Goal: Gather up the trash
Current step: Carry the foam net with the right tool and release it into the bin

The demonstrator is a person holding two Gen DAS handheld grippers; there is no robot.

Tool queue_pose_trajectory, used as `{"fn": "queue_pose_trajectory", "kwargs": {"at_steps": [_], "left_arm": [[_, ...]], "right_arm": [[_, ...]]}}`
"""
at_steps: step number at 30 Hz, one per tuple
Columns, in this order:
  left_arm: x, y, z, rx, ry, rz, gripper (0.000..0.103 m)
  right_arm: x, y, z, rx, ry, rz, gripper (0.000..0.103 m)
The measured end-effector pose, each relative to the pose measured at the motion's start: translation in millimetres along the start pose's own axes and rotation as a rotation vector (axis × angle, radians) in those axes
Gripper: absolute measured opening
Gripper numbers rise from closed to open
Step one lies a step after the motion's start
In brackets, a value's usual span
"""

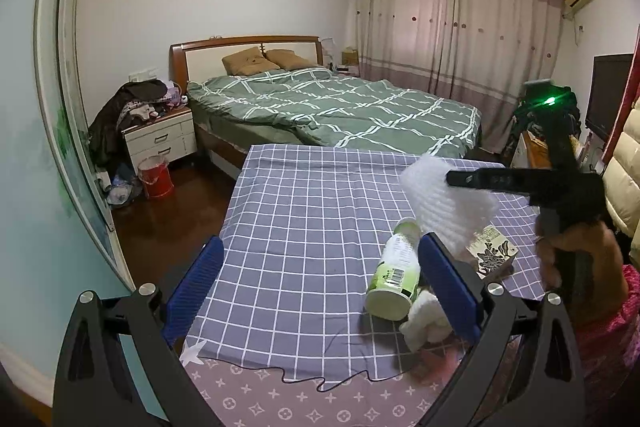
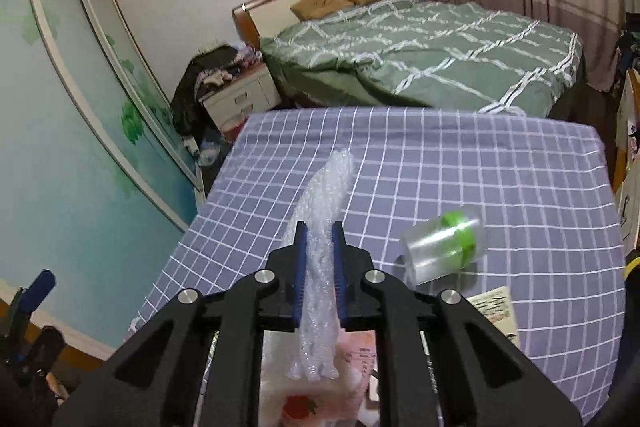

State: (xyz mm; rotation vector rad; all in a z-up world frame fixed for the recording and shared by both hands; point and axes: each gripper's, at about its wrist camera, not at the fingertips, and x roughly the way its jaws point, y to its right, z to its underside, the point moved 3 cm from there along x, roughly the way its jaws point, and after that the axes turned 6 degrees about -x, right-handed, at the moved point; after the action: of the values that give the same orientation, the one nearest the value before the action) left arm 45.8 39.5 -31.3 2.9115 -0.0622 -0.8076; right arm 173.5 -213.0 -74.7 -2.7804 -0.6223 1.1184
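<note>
Trash: one sheet of bubble wrap (image 2: 320, 251) pinched between the closed jaws of the right gripper (image 2: 320, 239), lifted above the checked table (image 1: 304, 211). Left gripper (image 1: 320, 267) spread wide, holding nothing. Risk: limp sheet slips out, or its trailing end knocks the bottle. Remaining on table: one bottle (image 1: 394, 267), one printed carton (image 1: 494, 253), one white wad (image 1: 424, 319).
</note>
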Motion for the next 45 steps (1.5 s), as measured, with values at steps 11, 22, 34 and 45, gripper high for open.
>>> {"fn": "queue_pose_trajectory", "kwargs": {"at_steps": [11,22,34,45], "left_arm": [[8.0,15.9,6.6,0.030,-0.016,0.024,0.096],[15.1,46.7,8.0,0.065,-0.018,0.079,0.096],[25.4,80.7,9.3,0.109,-0.045,0.110,0.096],[43.6,87.0,6.7,0.127,-0.070,0.104,0.096]], "right_arm": [[-76.2,64.7,15.8,0.061,0.111,0.121,0.012],[-151.0,197.4,69.4,0.256,0.163,0.353,0.012],[-167.1,295.8,132.9,0.389,0.113,0.547,0.014],[-163.0,309.2,148.4,0.466,0.101,0.596,0.039]]}}
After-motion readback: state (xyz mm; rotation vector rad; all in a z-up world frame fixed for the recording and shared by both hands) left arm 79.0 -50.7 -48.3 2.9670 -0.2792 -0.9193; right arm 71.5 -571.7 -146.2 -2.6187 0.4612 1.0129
